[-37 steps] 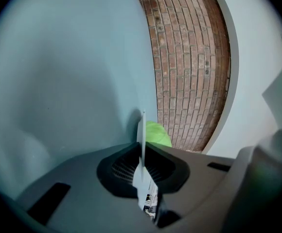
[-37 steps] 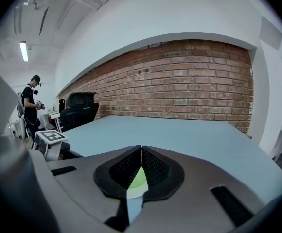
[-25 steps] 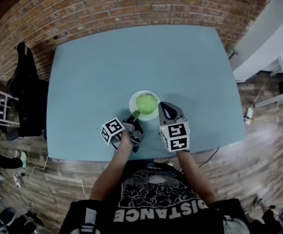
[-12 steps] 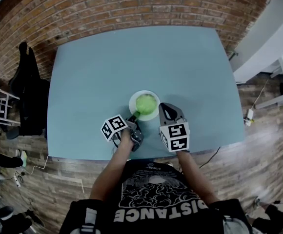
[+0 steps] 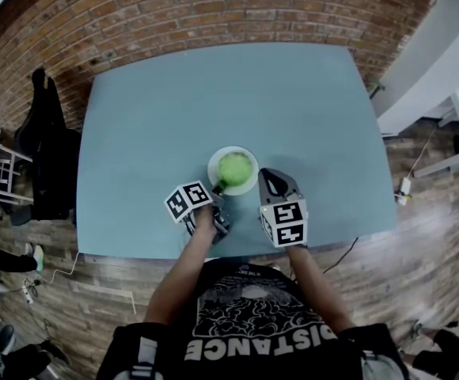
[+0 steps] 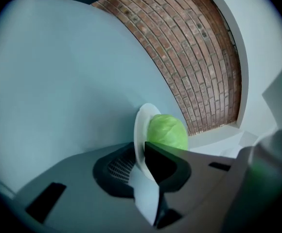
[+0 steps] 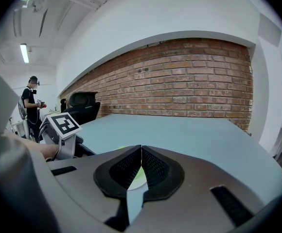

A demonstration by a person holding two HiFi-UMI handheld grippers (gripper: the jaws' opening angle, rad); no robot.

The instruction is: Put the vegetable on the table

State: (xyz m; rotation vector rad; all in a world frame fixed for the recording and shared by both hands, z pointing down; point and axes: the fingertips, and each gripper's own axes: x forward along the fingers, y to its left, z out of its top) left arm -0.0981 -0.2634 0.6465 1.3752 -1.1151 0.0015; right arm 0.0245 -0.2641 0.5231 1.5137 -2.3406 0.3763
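Left gripper (image 5: 218,190)'s jaws are clamped on the white plate (image 5: 247,153)'s rim at 7 o'clock, with the green vegetable (image 5: 235,167) sitting on that plate, mid-desk (image 5: 174,109). Right gripper (image 5: 269,176)'s jaws are pressed together, empty, at the plate's 4 o'clock. Shirt (image 5: 253,323) print reads "DISTANCE" upside down, and its graphic is too blurry to read.

Green cabbage (image 5: 235,167) on a white plate (image 5: 212,163), blue table (image 5: 174,109), left gripper (image 5: 216,189) at plate's near rim, right gripper (image 5: 271,182) just beside it

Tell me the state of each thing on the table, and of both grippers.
Round green cabbage: whole, sitting on the plate, not yet on the blue-grey table.
Round white plate: holding the cabbage, near rim clamped.
Left gripper: shut on the plate's rim.
Right gripper: shut, holding nothing, beside the plate.
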